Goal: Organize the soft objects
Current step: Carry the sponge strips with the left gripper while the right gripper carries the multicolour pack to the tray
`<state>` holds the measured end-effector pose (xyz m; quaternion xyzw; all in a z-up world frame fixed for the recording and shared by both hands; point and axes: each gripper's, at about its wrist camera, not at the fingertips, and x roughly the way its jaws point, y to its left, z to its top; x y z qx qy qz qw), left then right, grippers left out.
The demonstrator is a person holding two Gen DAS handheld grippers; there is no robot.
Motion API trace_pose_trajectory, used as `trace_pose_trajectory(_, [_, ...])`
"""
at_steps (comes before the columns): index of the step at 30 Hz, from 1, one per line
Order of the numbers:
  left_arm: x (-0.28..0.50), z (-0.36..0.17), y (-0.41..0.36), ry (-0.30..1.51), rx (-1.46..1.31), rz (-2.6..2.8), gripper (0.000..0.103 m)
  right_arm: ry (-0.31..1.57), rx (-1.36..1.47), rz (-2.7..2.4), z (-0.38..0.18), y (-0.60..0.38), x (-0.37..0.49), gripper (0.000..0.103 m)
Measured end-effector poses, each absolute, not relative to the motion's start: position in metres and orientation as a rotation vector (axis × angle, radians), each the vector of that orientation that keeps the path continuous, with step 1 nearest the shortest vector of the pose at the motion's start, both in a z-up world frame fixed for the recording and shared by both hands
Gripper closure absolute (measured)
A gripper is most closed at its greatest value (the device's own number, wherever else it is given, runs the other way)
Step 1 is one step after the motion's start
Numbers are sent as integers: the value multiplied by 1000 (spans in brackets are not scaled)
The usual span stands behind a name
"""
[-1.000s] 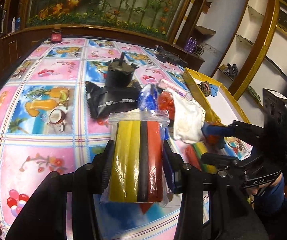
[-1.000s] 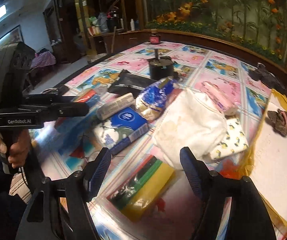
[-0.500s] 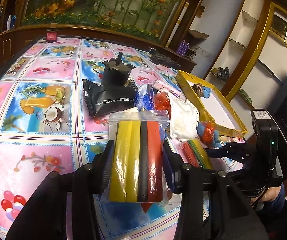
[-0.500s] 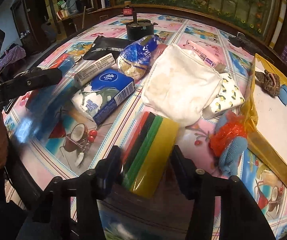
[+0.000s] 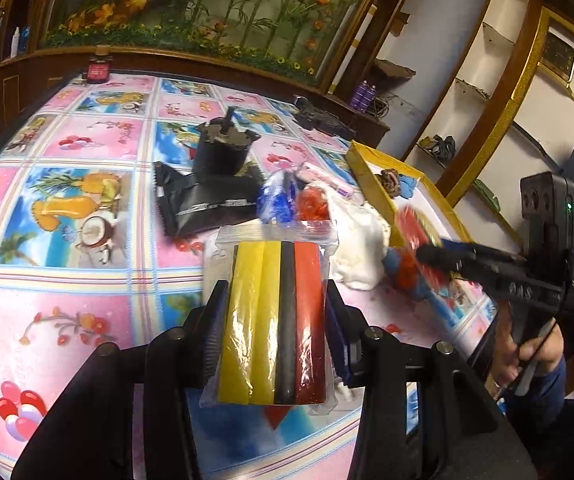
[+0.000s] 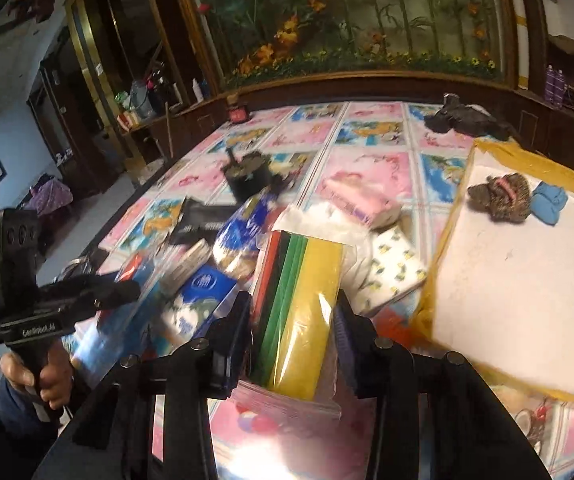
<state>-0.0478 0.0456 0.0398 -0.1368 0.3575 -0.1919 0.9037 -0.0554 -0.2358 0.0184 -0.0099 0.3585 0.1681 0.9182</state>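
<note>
My left gripper (image 5: pixel 275 296) is shut on a clear bag of yellow, black and red foam strips (image 5: pixel 275 328), held above the patterned tablecloth (image 5: pixel 67 208). My right gripper (image 6: pixel 293 300) has its jaws closing on a second bag of red, black, green and yellow strips (image 6: pixel 307 280). That bag sits between the pads and hangs clear of the table. A white tray with a yellow rim (image 6: pixel 507 280) lies to the right, holding a brown knitted piece (image 6: pixel 501 196) and a blue cloth (image 6: pixel 549 206).
A heap in mid-table holds a white cloth (image 5: pixel 361 232), a lemon-print cloth (image 6: pixel 397 272), a pink pack (image 6: pixel 361 202), a blue tissue pack (image 6: pixel 203 284), a black pouch (image 5: pixel 203 204) and a black round device (image 5: pixel 221 152). A red jar (image 5: pixel 98 70) stands at the far edge.
My right gripper came down around the green and yellow strip bag, closed on it and lifted it off the table toward the tray. The left gripper kept its bag and barely moved.
</note>
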Motion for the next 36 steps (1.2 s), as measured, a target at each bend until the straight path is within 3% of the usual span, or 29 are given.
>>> trace_pose_trajectory(15, [8, 119, -109, 689, -147, -641, 60, 420, 256, -27, 88, -384, 23, 64])
trace_pose_trajectory(26, [82, 107, -237, 789, -90, -769, 61, 483, 459, -97, 62, -479, 18, 64])
trace_pose_trajectory(36, [121, 58, -271, 952, -129, -757, 61, 600, 500, -133, 89, -502, 48, 64])
